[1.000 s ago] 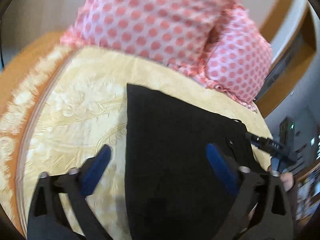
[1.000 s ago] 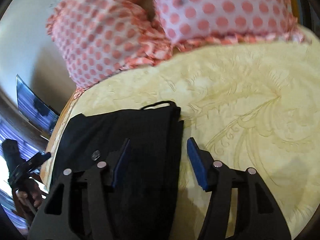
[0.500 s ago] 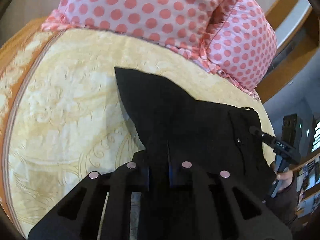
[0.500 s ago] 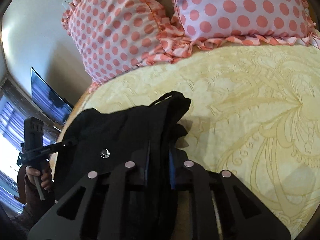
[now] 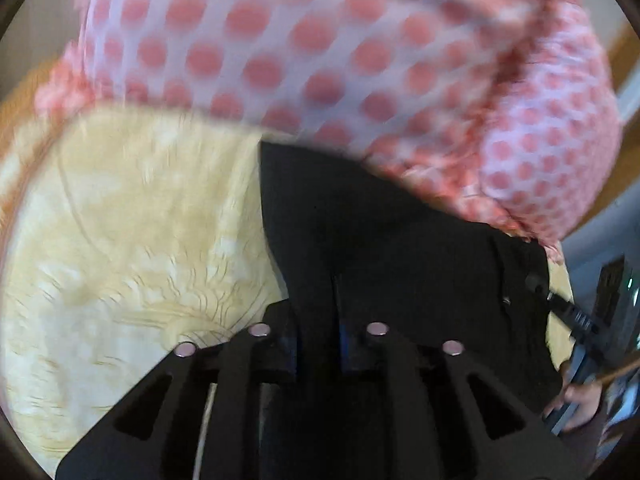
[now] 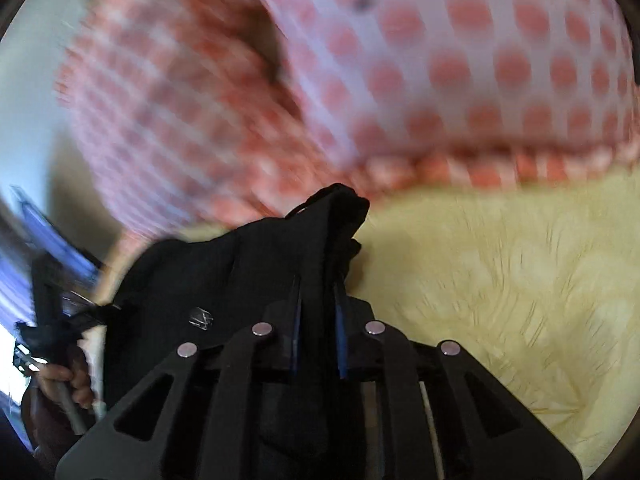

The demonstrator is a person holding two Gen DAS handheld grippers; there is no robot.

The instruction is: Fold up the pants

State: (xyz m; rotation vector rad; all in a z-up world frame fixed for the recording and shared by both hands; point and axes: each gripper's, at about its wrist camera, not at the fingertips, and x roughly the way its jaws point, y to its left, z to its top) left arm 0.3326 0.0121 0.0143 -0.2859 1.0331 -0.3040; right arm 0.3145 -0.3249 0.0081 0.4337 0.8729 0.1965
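Observation:
The black pants (image 5: 400, 248) lie on a yellow patterned bedspread (image 5: 120, 220) in the left wrist view, their far corner close to the pillows. My left gripper (image 5: 318, 320) is shut on a pinch of their near edge. In the right wrist view the pants (image 6: 248, 272) are bunched and lifted, with a metal button (image 6: 201, 317) showing. My right gripper (image 6: 318, 316) is shut on a raised fold of the cloth. The right gripper also shows at the left wrist view's right edge (image 5: 568, 312). Both views are blurred by motion.
Two pink pillows with red dots (image 5: 320, 52) (image 6: 440, 60) stand at the head of the bed just beyond the pants. The bedspread (image 6: 500, 280) stretches to the right. A wooden bed frame (image 5: 624, 48) and a screen (image 6: 44, 240) lie past the bed's edge.
Both grippers closed on the pants' near edge and have since carried it forward toward the pillows. The pillows now look much closer.

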